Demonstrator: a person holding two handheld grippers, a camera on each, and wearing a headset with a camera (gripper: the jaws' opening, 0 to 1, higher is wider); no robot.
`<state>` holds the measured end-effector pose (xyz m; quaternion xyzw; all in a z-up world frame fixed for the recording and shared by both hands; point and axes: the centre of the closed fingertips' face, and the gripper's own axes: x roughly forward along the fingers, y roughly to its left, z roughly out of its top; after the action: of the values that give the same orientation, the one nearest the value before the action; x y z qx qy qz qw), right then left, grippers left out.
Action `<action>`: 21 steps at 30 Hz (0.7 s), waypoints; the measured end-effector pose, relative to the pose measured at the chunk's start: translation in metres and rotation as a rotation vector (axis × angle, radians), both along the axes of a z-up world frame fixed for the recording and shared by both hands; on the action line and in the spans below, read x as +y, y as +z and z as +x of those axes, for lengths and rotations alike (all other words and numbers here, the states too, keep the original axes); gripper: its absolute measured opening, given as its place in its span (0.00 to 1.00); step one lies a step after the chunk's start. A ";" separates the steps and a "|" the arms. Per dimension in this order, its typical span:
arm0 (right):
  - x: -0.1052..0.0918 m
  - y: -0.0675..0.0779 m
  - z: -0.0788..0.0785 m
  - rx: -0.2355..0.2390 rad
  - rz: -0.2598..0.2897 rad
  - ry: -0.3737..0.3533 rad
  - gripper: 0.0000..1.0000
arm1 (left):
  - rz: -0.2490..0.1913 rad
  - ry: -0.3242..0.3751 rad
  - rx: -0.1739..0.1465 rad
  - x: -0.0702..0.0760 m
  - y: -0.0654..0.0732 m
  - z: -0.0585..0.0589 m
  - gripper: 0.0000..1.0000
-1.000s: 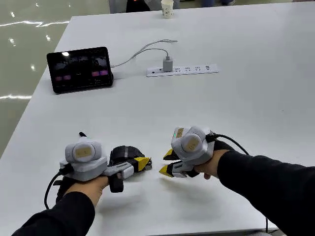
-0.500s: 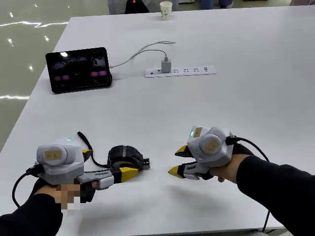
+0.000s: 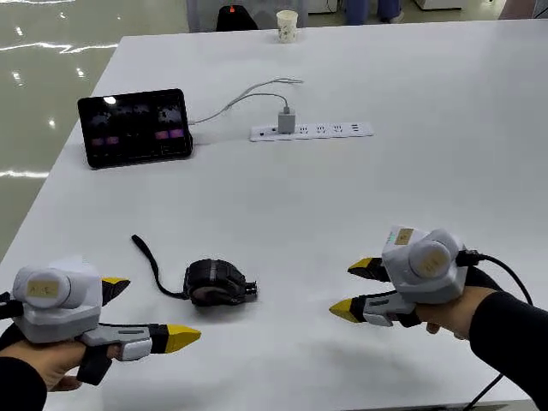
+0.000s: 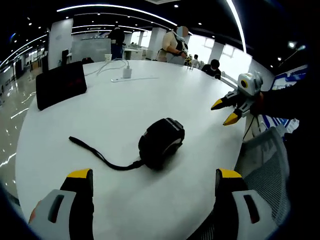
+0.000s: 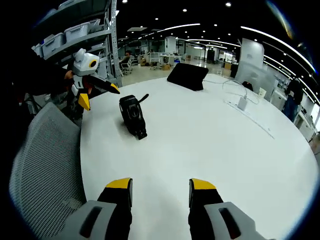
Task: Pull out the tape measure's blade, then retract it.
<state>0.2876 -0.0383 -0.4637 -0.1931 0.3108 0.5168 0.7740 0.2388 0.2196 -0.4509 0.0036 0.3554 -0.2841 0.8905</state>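
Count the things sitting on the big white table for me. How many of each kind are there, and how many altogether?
Tape measure: 1
Tablet: 1
Power strip: 1
Charger: 1
Paper cup: 1
Total: 5

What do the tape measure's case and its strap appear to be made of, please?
The tape measure case looks like matt black plastic, perhaps rubber-coated: its surface is dull and ridged, with only a faint sheen. The strap looks like thin black cord, woven or rubbery. It lies limp in a curve on the table, and its texture is too fine to tell.
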 end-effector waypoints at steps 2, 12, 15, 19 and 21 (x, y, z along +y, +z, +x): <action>-0.009 0.001 0.001 -0.001 -0.001 -0.012 0.46 | 0.015 -0.007 -0.002 0.004 0.002 -0.002 0.99; -0.060 0.011 0.002 -0.013 0.030 -0.065 0.62 | 0.022 -0.014 -0.026 0.025 0.018 -0.006 0.99; -0.073 0.015 -0.001 -0.006 0.029 -0.089 0.68 | 0.040 -0.032 -0.036 0.028 0.024 -0.009 0.99; -0.087 0.018 -0.006 -0.013 0.019 -0.100 0.76 | 0.067 -0.059 -0.027 0.032 0.024 -0.014 0.99; -0.094 0.020 -0.011 -0.005 0.024 -0.101 0.83 | 0.071 -0.062 -0.022 0.034 0.024 -0.016 0.99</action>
<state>0.2769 -0.1320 -0.4437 -0.1693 0.3119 0.4803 0.8021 0.2225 0.2537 -0.4270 0.0494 0.3550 -0.2986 0.8845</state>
